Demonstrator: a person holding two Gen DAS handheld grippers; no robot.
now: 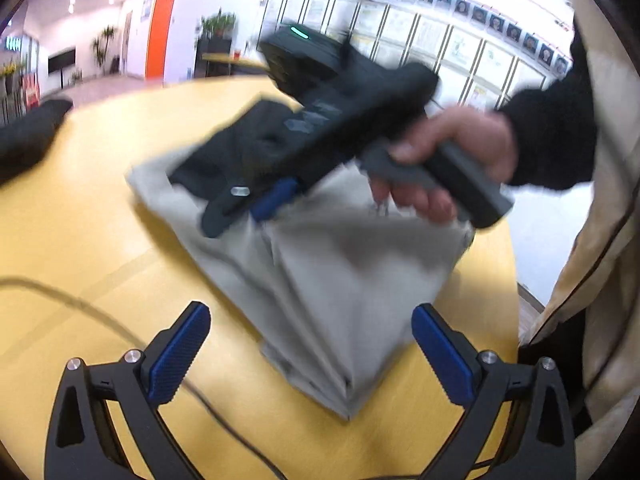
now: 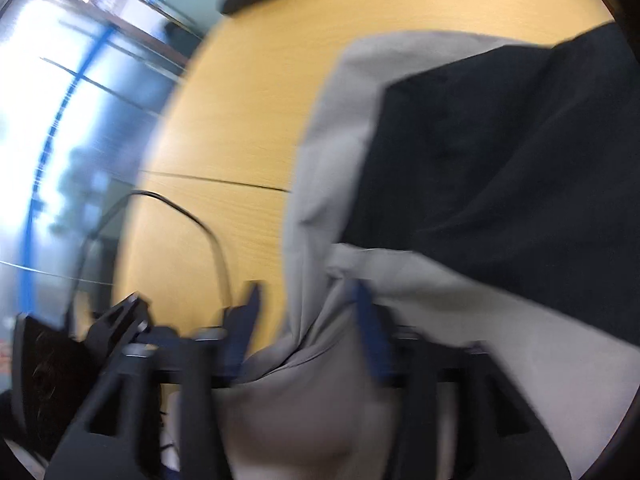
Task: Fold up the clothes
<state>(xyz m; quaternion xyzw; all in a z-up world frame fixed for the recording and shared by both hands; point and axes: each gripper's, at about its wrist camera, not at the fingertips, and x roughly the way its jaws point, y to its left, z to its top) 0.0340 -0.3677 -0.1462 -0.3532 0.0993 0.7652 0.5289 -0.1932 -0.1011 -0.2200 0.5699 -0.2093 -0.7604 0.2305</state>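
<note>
A grey garment (image 1: 320, 276) lies partly folded on the yellow wooden table (image 1: 80, 232), with a black garment (image 1: 240, 148) on its far part. My left gripper (image 1: 310, 356) is open just above the grey garment's near corner and holds nothing. My right gripper (image 1: 256, 204), held in a hand, is over the grey garment. In the blurred right wrist view its fingers (image 2: 372, 336) stand a little apart with a fold of the grey garment (image 2: 316, 328) between them. The black garment (image 2: 500, 168) lies beyond.
A dark cloth (image 1: 28, 136) lies at the table's far left edge. A thin black cable (image 1: 100, 316) runs across the table near my left gripper; it also shows in the right wrist view (image 2: 192, 216). A person in a beige coat (image 1: 600, 240) stands at the right.
</note>
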